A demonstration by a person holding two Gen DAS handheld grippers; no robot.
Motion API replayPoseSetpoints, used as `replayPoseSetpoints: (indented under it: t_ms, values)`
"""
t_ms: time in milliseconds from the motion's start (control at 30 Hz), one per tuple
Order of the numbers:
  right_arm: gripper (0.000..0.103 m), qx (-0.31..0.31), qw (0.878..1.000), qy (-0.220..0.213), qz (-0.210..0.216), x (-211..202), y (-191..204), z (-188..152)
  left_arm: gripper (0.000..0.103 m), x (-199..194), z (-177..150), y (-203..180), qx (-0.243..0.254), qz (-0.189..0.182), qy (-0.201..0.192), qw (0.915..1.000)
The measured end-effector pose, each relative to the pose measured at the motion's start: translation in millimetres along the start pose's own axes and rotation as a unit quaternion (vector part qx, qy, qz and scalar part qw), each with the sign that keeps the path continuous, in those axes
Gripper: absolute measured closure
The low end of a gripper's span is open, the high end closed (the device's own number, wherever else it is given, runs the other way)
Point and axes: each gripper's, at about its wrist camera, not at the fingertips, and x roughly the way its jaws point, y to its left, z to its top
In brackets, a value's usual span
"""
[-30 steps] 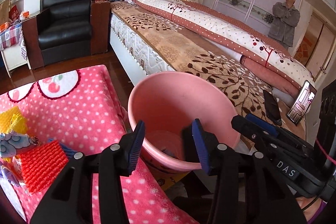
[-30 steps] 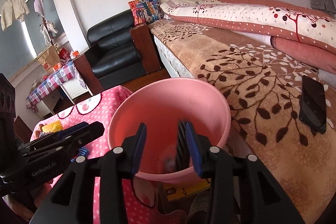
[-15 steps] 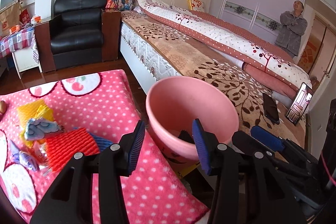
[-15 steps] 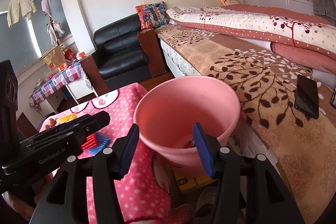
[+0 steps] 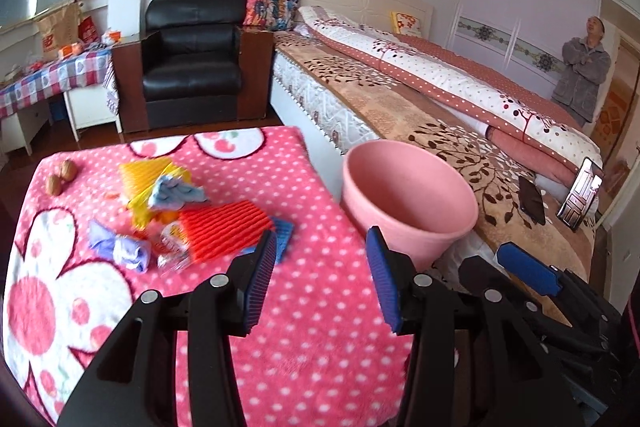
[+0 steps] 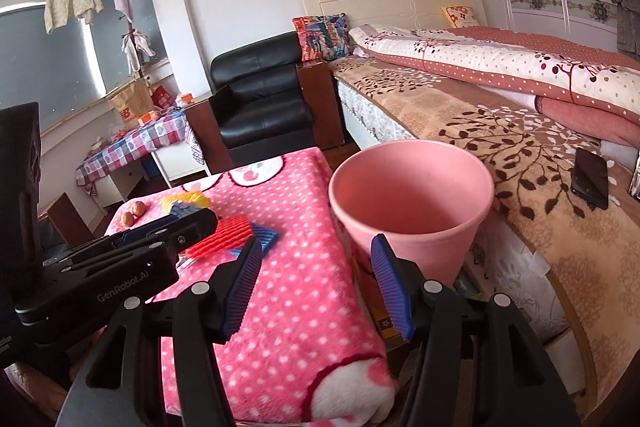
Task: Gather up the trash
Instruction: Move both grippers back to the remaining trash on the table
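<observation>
Your right gripper (image 6: 316, 283) has just been opening, nothing between its jaws; your left gripper (image 5: 322, 273) gapes empty too. Go next for the trash pile (image 5: 176, 215), left of centre on the pink blanket (image 5: 304, 347). The pink bin (image 5: 408, 203) stands just beyond the blanket's right edge, hard against the bed (image 5: 400, 107): keep clear of its rim.

White lettering "GenRobot.AI" runs along the black plastic body of the left claw (image 6: 192, 227), seen from the right wrist view; no other text is readable
</observation>
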Motion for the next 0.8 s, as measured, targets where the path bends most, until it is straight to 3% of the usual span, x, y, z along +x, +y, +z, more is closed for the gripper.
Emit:
replayPoseSetpoints:
  t_ms: [200, 400, 800]
  values:
    - [0.047, -0.007, 0.999, 0.012, 0.034, -2, 29, -19, 0.056, -17, -17, 32, -0.013, 0.034, 0.005, 0.9993]
    - [0.047, -0.039, 0.997, 0.022, 0.056, 1, 57, -29, 0.056, -33, -26, 67, -0.058, 0.066, 0.006, 0.9961]
    - [0.047, -0.054, 0.993, 0.050, 0.087, 34, 73, -29, 0.056, -31, -39, 140, -0.150, 0.111, 0.027, 0.9821]
